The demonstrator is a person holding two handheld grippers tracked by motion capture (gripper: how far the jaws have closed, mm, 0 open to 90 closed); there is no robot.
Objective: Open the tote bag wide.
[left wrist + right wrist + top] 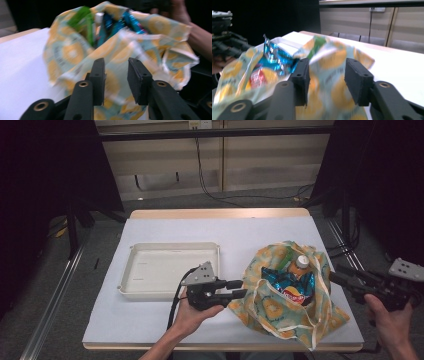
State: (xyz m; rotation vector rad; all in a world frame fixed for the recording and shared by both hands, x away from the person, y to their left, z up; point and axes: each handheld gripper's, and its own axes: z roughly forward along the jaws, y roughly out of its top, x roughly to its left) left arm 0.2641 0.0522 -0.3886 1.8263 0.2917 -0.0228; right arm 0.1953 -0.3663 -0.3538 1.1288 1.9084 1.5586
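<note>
A cloth bag point(272, 307) with a yellow and teal print lies slumped and gaping at the right of the table. In it are a blue crisp packet point(292, 287), a bottle with a white cap point(301, 262) and something green point(285, 260). My left gripper point(241, 288) is level at the bag's left edge, and my right gripper point(335, 276) is at its right edge. In the left gripper view the jaws point(116, 62) stand apart with the bag's cloth point(72, 53) just beyond them. In the right gripper view the jaws point(327, 62) also stand apart, and no pad presses the cloth point(334, 57) or the packet point(274, 56).
An empty cream tray point(175, 245) sits left of the middle on the white table cover point(200, 230). Dark frames and cables stand on the floor behind and beside the table. The front edge runs close under the bag.
</note>
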